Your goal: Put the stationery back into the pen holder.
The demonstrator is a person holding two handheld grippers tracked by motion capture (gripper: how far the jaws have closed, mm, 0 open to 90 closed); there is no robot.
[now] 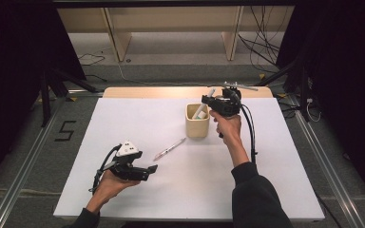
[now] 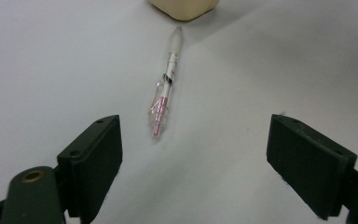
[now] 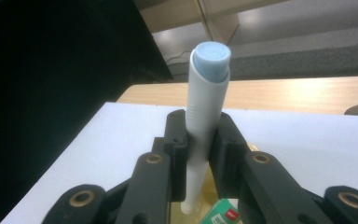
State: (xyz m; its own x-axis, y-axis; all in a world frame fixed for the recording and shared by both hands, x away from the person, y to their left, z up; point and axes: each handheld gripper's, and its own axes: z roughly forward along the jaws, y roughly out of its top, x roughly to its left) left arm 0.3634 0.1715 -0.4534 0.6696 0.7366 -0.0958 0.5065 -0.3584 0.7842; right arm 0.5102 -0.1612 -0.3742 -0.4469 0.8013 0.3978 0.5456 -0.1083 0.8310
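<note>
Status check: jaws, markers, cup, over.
Right gripper shut on white marker, over cup. Left gripper open, facing pink pen. Nothing blocking.

Cup (image 1: 197, 124) behind pen (image 1: 169, 148) on table (image 1: 123, 123), marker (image 1: 204, 105) standing in cup

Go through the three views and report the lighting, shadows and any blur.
High view: the white table is evenly lit, dark curtains at both sides. Left gripper view: the pink pen is sharp with a faint soft shadow; the near black jaws look slightly soft. Right gripper view: the white marker is crisp at its blue cap and blurs lower down; the left background is black.
</note>
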